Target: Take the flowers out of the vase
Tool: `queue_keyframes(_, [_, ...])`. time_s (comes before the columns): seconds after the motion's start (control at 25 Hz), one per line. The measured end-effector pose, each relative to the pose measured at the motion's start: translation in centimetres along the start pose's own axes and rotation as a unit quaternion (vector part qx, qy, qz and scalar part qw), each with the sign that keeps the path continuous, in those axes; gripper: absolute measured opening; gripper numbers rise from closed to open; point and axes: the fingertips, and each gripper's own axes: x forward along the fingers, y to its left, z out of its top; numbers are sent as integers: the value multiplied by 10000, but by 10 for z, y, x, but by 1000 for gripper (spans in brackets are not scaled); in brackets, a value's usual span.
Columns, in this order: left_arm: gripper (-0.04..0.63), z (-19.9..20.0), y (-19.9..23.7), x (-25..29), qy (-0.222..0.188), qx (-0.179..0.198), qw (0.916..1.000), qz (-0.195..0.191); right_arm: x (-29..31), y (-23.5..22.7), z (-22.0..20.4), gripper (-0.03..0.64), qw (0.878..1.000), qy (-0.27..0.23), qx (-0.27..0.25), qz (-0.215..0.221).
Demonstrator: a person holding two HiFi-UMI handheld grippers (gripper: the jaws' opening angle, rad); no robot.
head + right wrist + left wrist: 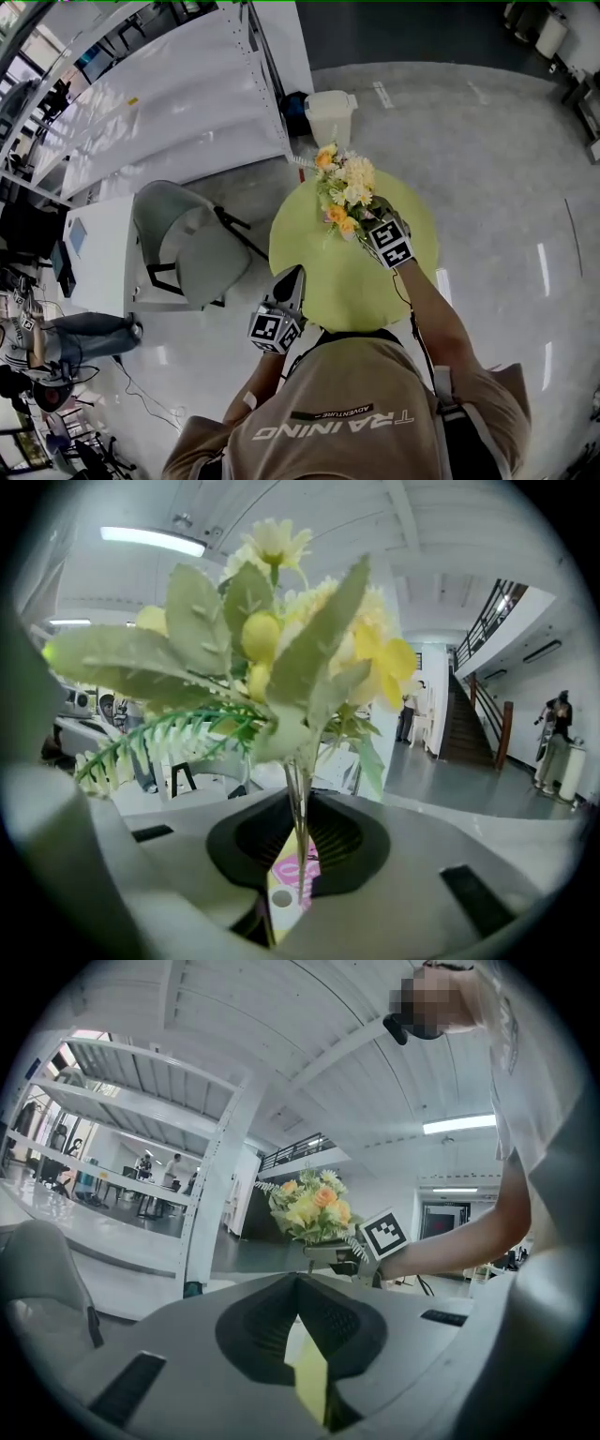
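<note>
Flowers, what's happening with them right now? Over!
Right gripper shut on flowers, by the stems, over the table. Left gripper shut, empty. Nothing in the way.

In the head view the flowers [345,186] and the right claw [362,228] cover whatever lies beneath them. In the right gripper view the stems [300,794] vanish between the jaws above a pink-printed patch [292,872] too blurred to identify. The person's shirt [375,403] hides the counter's [314,272] near edge.

Shirt back [375,394], large white print: "TRAINING", upside down in the head view.
Shirt back, small dark patch: "ADVENTURE".
Pink label [298,872]: print unreadable.
</note>
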Motion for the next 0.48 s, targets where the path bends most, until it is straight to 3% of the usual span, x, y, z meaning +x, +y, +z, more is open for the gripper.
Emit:
queue_keyframes(0.28, [2,2,-15,11,-37,19,9996,-266,-35,-24,7,44,9992,66,-84,-386])
queue_keyframes(0.48, [2,0,-22,15,26,20,9990,-451,-63,-42,-29,40,9952,398,316,-834])
